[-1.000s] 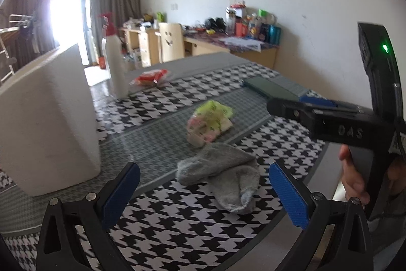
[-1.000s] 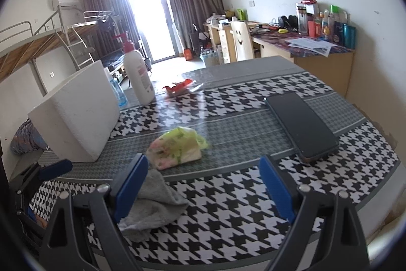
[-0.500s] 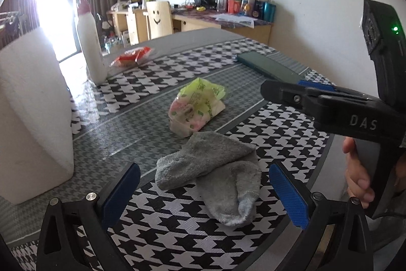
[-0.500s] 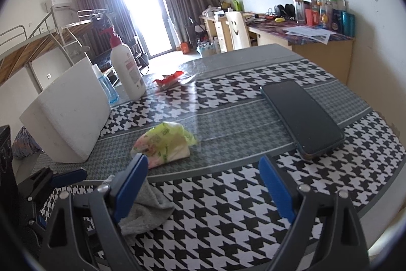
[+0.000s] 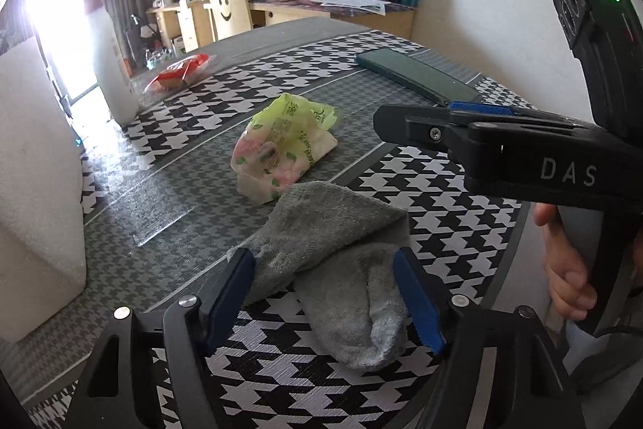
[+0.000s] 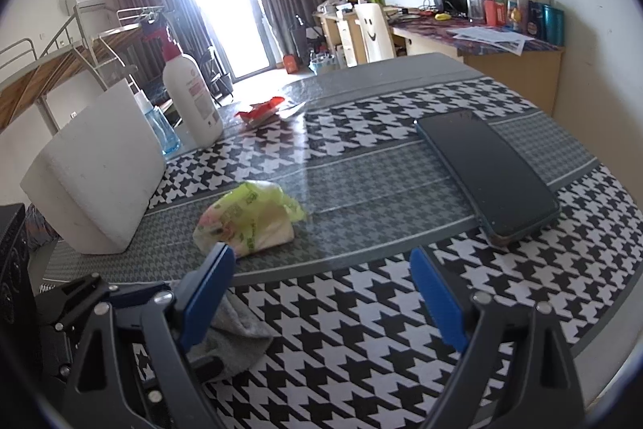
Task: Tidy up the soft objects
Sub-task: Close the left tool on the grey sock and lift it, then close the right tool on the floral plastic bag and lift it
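The left gripper (image 5: 323,292) is much the nearer to the gray sock (image 5: 345,276): its fingers (image 5: 231,294) are spread and straddle the folded cloth, one pad at each flank, not visibly pinching it yet. The sock's long axis runs from about 6 o'clock up toward 12, bending to 11, so it lies along the fingers, and the closing stroke would likely squeeze it across its width. The right gripper (image 6: 321,300) has its fingers apart over bare houndstooth tabletop (image 6: 402,328), the sock at its 8 o'clock. Beyond the sock, at 12 o'clock, touching or just beside it, lies 1 tissue pack (image 5: 283,151). Farther off: 1 phone (image 6: 486,173), 1 white foam block (image 6: 96,175), 1 pump bottle (image 6: 193,99) and 1 red wrapper (image 6: 261,111).
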A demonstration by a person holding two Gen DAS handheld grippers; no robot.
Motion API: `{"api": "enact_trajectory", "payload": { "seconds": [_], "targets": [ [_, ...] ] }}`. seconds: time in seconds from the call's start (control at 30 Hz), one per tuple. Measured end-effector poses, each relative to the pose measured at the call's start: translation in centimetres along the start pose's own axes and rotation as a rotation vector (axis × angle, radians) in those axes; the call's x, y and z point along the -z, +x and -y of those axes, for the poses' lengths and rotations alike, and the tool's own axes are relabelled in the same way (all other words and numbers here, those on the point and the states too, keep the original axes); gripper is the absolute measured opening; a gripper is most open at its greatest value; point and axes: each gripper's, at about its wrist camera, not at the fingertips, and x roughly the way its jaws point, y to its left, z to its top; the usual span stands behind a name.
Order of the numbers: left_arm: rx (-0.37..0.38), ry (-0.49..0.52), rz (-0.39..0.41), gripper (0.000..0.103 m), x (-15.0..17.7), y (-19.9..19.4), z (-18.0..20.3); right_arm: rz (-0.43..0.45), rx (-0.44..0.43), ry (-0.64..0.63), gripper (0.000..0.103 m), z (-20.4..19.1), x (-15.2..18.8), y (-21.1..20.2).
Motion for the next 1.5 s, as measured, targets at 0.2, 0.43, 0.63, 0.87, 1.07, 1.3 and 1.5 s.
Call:
{"api": "enact_trajectory", "payload": {
  "seconds": [0.2, 0.43, 0.63, 0.87, 1.07, 1.3, 1.5],
  "targets": [
    [-0.025, 0.026, 0.0, 0.055, 0.1, 0.4, 0.3, -0.012, 0.008, 0.005, 0.092, 0.1, 0.0, 0.5],
    [-0.041, 0.024, 0.01, 0.02, 0.3, 0.0, 0.5, -0.018, 0.004, 0.02, 0.092, 0.2, -0.1, 0.5],
    [-0.002, -0.002, 0.029, 0.018, 0.8, -1.4, 0.1, -0.014, -0.001, 0.012, 0.092, -0.3, -0.3, 0.4],
    [-0.016, -0.027, 0.072, 0.018, 1.0, -3.4, -1.0, -0.011, -0.007, -0.019, 0.092, -1.9, -0.8, 0.5],
    [-0.059, -0.072, 0.08, 0.018, 1.6, -4.7, -3.0, -0.024, -0.012, -0.028, 0.092, -3.0, -1.5, 1.0],
    [-0.097, -0.124, 0.096, 0.018, 2.2, -5.9, -5.0, -0.053, -0.034, -0.075, 0.092, -5.1, -1.8, 2.1],
    [-0.126, -0.156, 0.101, 0.018, 2.7, -6.6, -6.2, -0.088, -0.032, -0.105, 0.092, -6.3, -2.1, 3.3]
  ]
}}
